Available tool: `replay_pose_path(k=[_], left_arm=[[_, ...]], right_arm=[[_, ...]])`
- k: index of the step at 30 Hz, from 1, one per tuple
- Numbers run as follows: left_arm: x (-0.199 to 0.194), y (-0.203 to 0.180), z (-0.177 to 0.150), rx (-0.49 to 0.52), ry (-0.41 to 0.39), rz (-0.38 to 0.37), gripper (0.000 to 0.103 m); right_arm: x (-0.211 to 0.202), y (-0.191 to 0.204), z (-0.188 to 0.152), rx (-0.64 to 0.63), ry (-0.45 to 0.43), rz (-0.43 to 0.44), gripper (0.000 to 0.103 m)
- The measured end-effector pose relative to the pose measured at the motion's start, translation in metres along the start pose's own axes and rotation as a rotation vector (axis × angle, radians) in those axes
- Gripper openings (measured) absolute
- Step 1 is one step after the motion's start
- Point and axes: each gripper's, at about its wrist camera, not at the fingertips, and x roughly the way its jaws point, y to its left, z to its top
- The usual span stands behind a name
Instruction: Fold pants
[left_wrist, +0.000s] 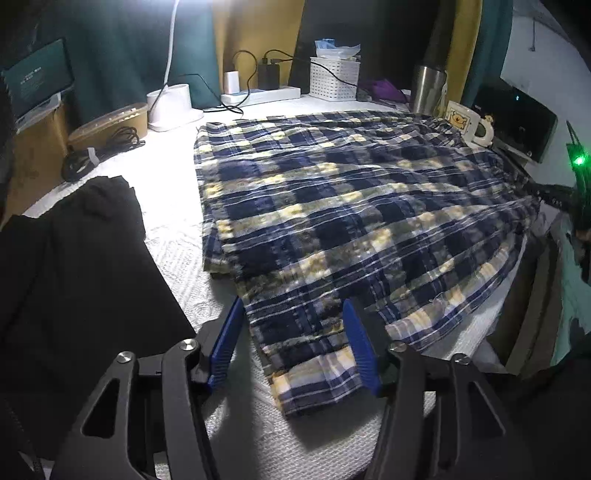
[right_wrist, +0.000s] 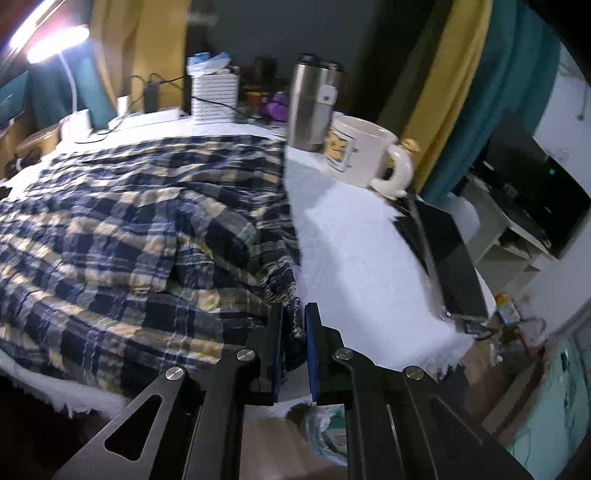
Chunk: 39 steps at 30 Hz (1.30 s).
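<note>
Left wrist view: plaid pants (left_wrist: 351, 206) lie spread on a white-covered table (left_wrist: 173, 254); a black garment (left_wrist: 74, 266) sits at 9 o'clock. The left gripper (left_wrist: 293, 328) is wide open, straddling a pant leg end. Right wrist view: a mug (right_wrist: 364, 155) stands at 1 o'clock; the right gripper (right_wrist: 295, 325) is nearly closed, pinching the pants' edge.

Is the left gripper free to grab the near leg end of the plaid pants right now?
Probably yes: the left gripper is open, its blue fingers straddle the plaid pants leg end, and nothing lies between them.
</note>
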Motion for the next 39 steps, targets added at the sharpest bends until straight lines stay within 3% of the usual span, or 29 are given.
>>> replay_pose_path(k=[4,5,7,8,11,13,21,23,25,28,29,30,31,33,39], left_arm=[[-0.001,0.009,-0.002,-0.017,-0.019,0.041,0.017],[-0.001,0.011,-0.003,-0.022,-0.019,0.053,0.014],[-0.004,0.011,-0.003,-0.02,-0.012,0.066,0.002],[-0.005,0.011,-0.003,-0.019,-0.012,0.069,0.001],[-0.015,0.01,-0.007,-0.036,-0.015,0.035,0.0],[-0.024,0.011,-0.008,-0.046,-0.019,0.01,0.0],[-0.048,0.005,-0.022,-0.01,-0.003,-0.009,0.0],[-0.054,0.004,-0.023,-0.01,-0.008,-0.014,0.0],[-0.057,0.005,-0.021,-0.01,-0.009,-0.022,0.001],[-0.063,0.008,-0.015,-0.018,-0.028,0.02,0.001],[-0.067,0.009,-0.013,-0.024,-0.045,0.02,0.002],[-0.072,0.008,-0.01,-0.028,-0.067,0.014,0.01],[-0.075,0.006,-0.008,-0.025,-0.084,0.011,0.033],[-0.078,0.002,-0.006,-0.016,-0.114,-0.01,0.067],[-0.059,-0.019,-0.004,0.016,-0.088,-0.071,0.069]], right_arm=[[0.012,-0.005,-0.007,0.047,-0.009,-0.026,0.011],[0.011,-0.005,-0.008,0.055,-0.021,-0.028,0.012],[0.01,-0.006,-0.008,0.063,-0.027,-0.044,0.021],[0.007,-0.007,-0.008,0.069,-0.028,-0.044,0.025],[-0.002,-0.012,-0.011,0.091,-0.047,-0.058,0.05],[-0.009,-0.015,-0.015,0.101,-0.057,-0.068,0.074],[-0.035,0.0,-0.038,0.084,-0.064,-0.045,0.075],[-0.041,0.007,-0.042,0.074,-0.069,-0.048,0.08],[-0.049,0.018,-0.046,0.056,-0.082,-0.033,0.098],[-0.059,0.042,-0.049,0.016,-0.102,0.015,0.099],[-0.061,0.049,-0.049,0.004,-0.106,0.024,0.099],[-0.064,0.059,-0.05,-0.017,-0.113,0.037,0.099],[-0.066,0.067,-0.05,-0.033,-0.116,0.051,0.099],[-0.069,0.087,-0.053,-0.069,-0.121,0.097,0.1],[-0.064,0.143,-0.059,-0.232,-0.113,0.163,0.1]])
